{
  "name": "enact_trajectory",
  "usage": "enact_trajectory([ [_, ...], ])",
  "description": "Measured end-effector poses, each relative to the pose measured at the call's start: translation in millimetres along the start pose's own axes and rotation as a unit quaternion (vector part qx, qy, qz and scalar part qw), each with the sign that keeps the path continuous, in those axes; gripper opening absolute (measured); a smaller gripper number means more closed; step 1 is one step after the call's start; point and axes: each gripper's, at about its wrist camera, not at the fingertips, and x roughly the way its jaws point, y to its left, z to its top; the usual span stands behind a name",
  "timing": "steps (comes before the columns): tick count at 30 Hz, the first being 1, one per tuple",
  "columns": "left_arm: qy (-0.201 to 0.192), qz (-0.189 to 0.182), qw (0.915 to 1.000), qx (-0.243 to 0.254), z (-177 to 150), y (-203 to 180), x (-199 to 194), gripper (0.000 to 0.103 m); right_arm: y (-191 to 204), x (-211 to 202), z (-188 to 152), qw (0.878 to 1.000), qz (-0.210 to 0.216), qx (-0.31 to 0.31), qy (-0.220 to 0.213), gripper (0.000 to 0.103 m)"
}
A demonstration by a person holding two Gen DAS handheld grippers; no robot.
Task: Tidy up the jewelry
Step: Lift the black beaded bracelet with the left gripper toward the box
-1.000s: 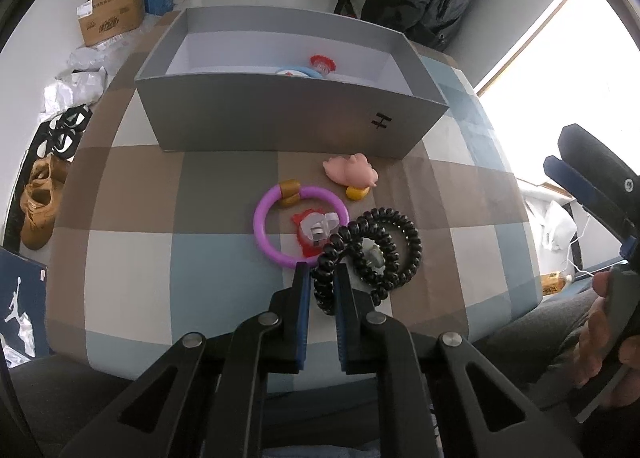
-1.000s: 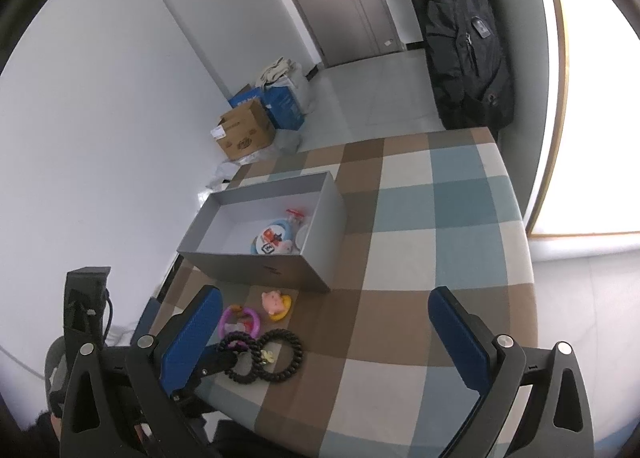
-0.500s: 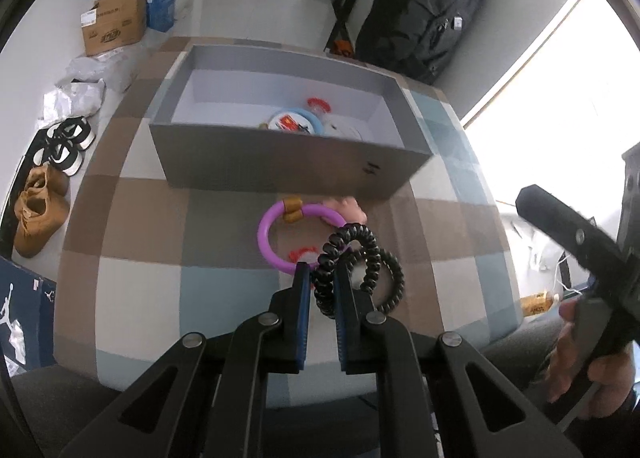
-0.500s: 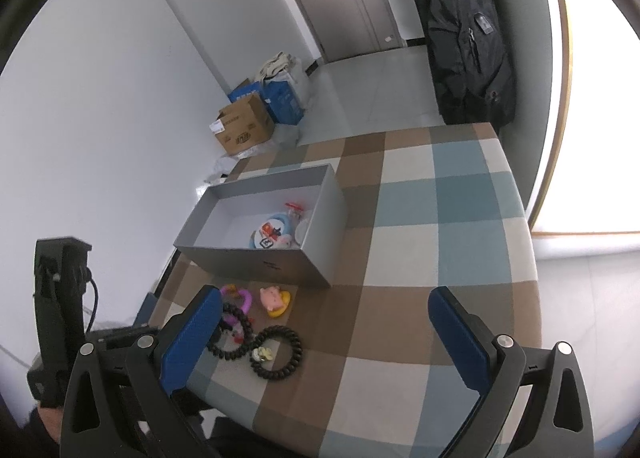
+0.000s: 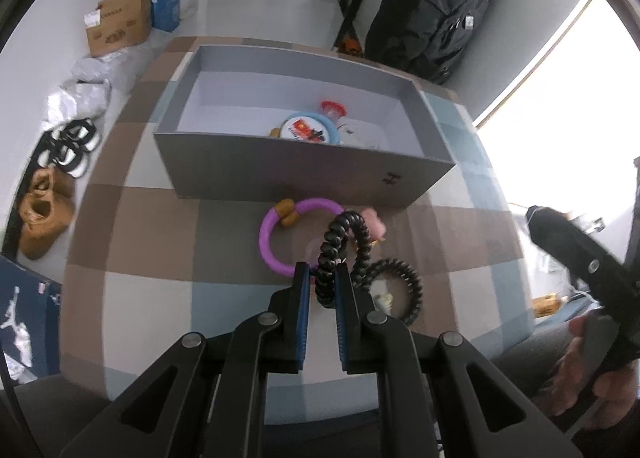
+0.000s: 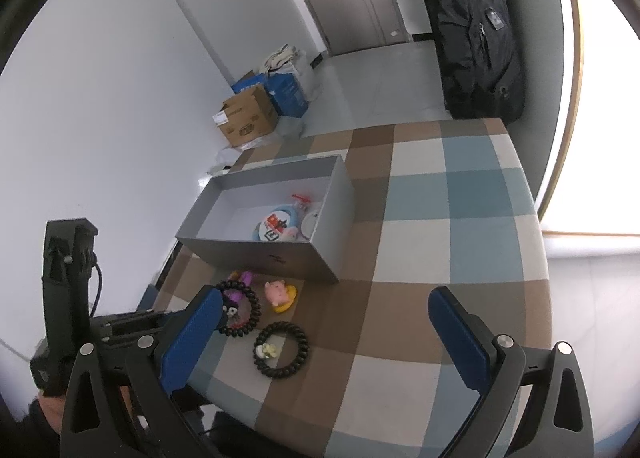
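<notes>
Lifted off the desk (image 5: pixel 132 226) since earlier: black coil (image 5: pixel 340 242), clamped in left hand-held gripper (image 5: pixel 321 290). Right hand-held gripper (image 6: pixel 324 332) apart, empty. Upper-centre box (image 5: pixel 280 174) partly filled; four pieces left outside.

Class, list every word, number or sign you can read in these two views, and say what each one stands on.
"H": a dark mark on the grey box's front wall.
Round blue badge in the box: red and black print, unreadable.
Brown carton: print and label too blurred.
</notes>
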Motion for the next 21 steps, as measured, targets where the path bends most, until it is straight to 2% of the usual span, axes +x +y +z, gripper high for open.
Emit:
enact_trajectory([
  [4,0.023,0.006,0.9997,0.002,-2,-1,5,0.01,2,1,-1,1.0,0.0,-0.005,0.002,0.103],
  [8,0.044,-0.022,0.9988,-0.009,-1,2,9,0.011,2,2,0,1.0,0.0,-0.003,0.003,0.103],
  [11,0.053,-0.047,0.9974,-0.014,0,3,9,0.018,2,1,0,1.0,0.001,-0.002,0.001,0.103],
  [16,0.048,-0.074,0.9959,-0.022,3,2,2,0.02,2,1,0,1.0,0.001,-0.004,0.001,0.103],
  [18,0.041,-0.075,0.9961,-0.023,3,2,-1,0.02,2,2,0,1.0,-0.001,-0.003,0.003,0.103],
  [21,0.037,-0.055,0.9976,-0.021,5,5,-2,0.02,2,2,0,1.0,0.0,-0.001,0.003,0.103],
])
